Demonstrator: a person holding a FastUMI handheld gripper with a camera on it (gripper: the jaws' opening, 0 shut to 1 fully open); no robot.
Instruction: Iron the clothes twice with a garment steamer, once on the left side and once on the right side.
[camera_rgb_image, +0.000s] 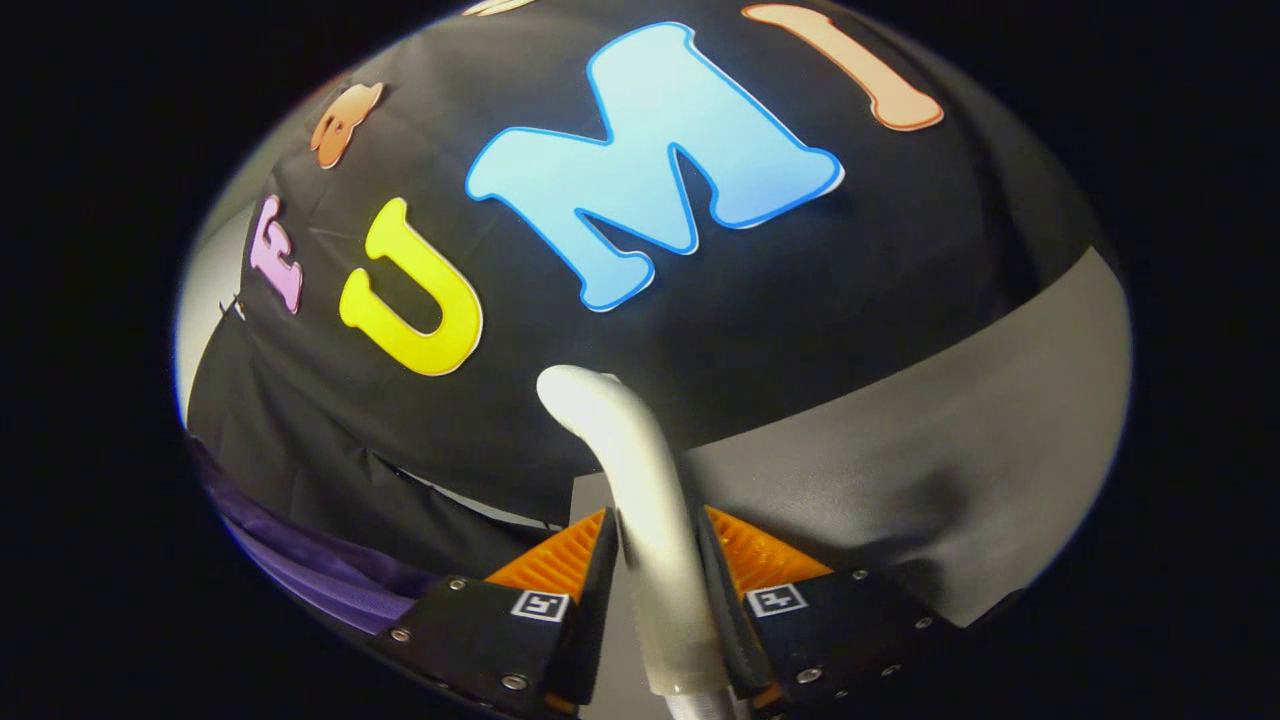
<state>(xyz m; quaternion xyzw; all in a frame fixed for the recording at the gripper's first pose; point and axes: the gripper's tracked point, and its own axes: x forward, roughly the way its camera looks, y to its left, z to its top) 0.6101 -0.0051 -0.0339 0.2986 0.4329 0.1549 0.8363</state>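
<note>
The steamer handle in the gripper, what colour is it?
White; the steamer handle shows best in the gripper view, clamped in the gripper.

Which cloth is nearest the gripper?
The purple cloth, right beside the gripper, which is shut on the white steamer handle; the black wall cloth hangs farther back.

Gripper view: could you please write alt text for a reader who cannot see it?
The gripper is shut on the pale curved handle of a garment steamer, which rises from between the fingers. Beyond it hangs the booth's black cloth wall, and purple fabric lies to one side.
</note>
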